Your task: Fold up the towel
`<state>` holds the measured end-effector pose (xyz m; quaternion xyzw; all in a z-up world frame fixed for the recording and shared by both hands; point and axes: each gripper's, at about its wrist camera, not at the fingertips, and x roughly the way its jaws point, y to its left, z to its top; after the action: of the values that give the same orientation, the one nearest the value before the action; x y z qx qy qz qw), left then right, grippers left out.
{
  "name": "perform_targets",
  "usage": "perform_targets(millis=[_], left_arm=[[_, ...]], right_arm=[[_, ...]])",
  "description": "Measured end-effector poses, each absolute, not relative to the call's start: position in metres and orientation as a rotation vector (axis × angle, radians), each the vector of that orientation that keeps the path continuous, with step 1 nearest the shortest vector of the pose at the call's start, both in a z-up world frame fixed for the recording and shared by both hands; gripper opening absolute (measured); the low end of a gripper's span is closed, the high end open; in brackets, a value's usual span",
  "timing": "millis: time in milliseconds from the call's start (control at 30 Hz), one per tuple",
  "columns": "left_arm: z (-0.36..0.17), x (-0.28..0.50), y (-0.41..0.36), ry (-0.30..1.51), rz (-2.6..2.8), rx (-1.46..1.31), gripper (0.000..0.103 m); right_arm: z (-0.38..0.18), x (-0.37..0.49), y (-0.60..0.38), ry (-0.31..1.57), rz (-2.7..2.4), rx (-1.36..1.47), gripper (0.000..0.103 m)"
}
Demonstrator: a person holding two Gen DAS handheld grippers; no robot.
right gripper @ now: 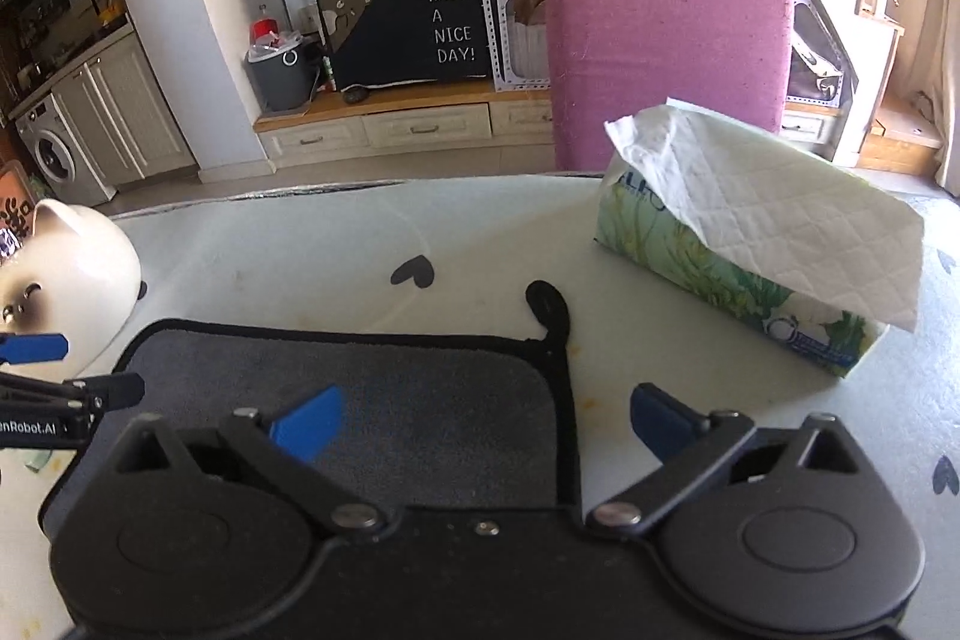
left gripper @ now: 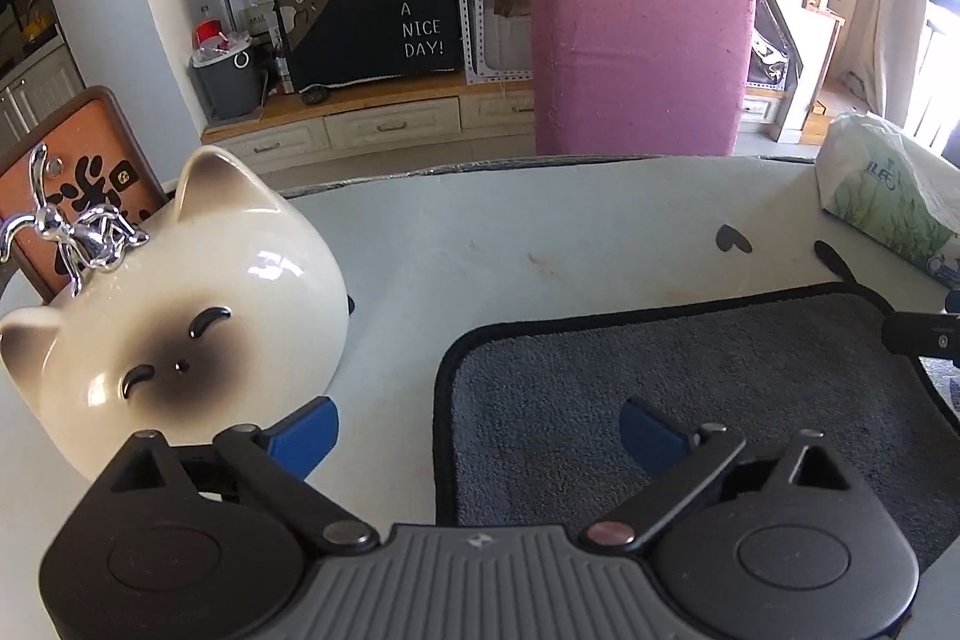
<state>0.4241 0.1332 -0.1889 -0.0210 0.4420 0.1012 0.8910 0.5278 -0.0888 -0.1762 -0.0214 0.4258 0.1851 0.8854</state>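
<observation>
From my left gripper [left gripper: 480, 436] I see the towel [left gripper: 690, 400], grey with a black bound edge, lying flat on the white table [left gripper: 510, 232]; its left edge runs up between my two blue fingertips [left gripper: 306, 433], so one tip sits over bare table and the other over the cloth. Those jaws are spread wide and hold nothing. My right gripper [right gripper: 486, 424] is the mirror case: the towel [right gripper: 390, 400] has its right edge passing between the tips, left tip over the cloth, right tip over table, jaws likewise wide apart and empty. I cannot tell whether either gripper touches the fabric or hovers above it. I count one towel, one cat-shaped ceramic jar [left gripper: 180, 316] with a chrome ornament [left gripper: 66, 232] just behind it, one tissue pack [right gripper: 756, 244] with a sheet draped over its top, and one pink chair [left gripper: 636, 52] beyond the far table edge. The cat jar stands just beside my left gripper, near the towel's left edge with a strip of table between them. The tissue pack lies near the towel's far right corner, apart from it. A black loop [right gripper: 549, 307] sticks out from that corner. Beyond the towel's far edge the table runs bare up to its rim, with only small printed heart marks [right gripper: 414, 273] on the surface.
</observation>
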Motion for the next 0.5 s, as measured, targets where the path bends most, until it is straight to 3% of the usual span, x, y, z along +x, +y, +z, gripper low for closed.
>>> perform_targets(millis=[500], left_arm=[[-0.158, 0.397, 0.129, 0.908, 0.19, -0.104, 0.103]], right_arm=[[-0.152, 0.502, -0.094, 0.867, 0.371, -0.044, 0.103]])
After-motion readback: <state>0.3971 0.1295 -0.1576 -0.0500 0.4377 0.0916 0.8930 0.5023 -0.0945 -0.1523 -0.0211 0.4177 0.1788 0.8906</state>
